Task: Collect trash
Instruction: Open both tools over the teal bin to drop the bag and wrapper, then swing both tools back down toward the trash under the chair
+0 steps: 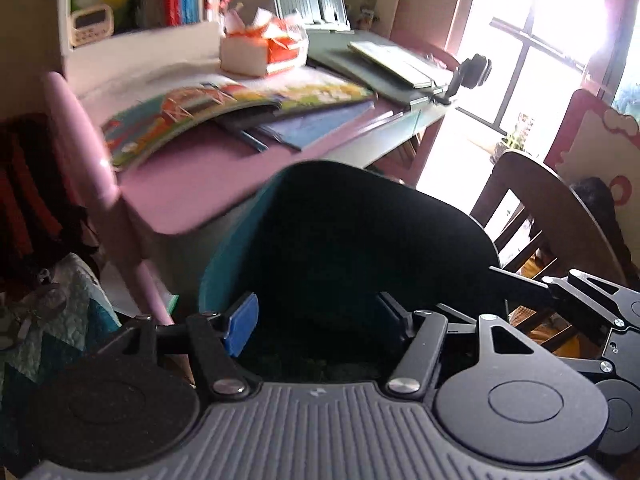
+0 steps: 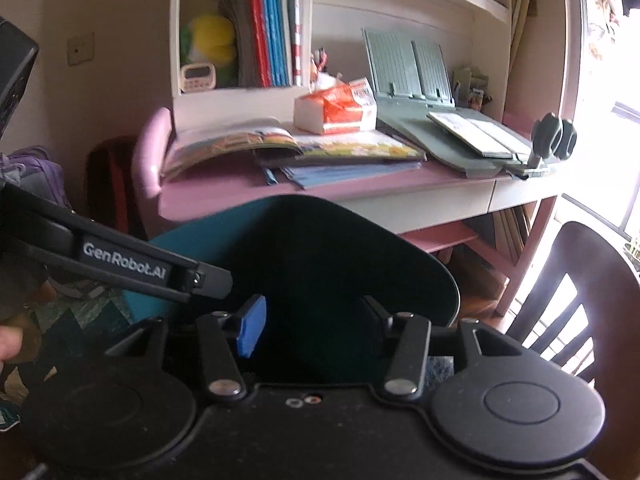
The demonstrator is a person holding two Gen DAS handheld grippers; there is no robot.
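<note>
Both tongs sit wide apart, grasping nothing: left tongs and right tongs each frame the dark teal bin, which I take as the trash container; it stands in front of the desk, below its front edge. Bin interior too dark to tell contents. No obvious loose trash in view; the likeliest candidate is the crumpled paper on the orange-white tissue pack, on the desk behind the bin, though that's a guess. To do the step well: lift 1 pair of tongs over the bin rim, reach to the desk top, pinch only loose scraps, keep the other near the bin. In the way: the open picture book and blue folders between bin and tissue pack; don't drag them. Dark wooden chair crowds right of the bin. Beyond the desk: shelf with books, grey-green book stand, bright window.
</note>
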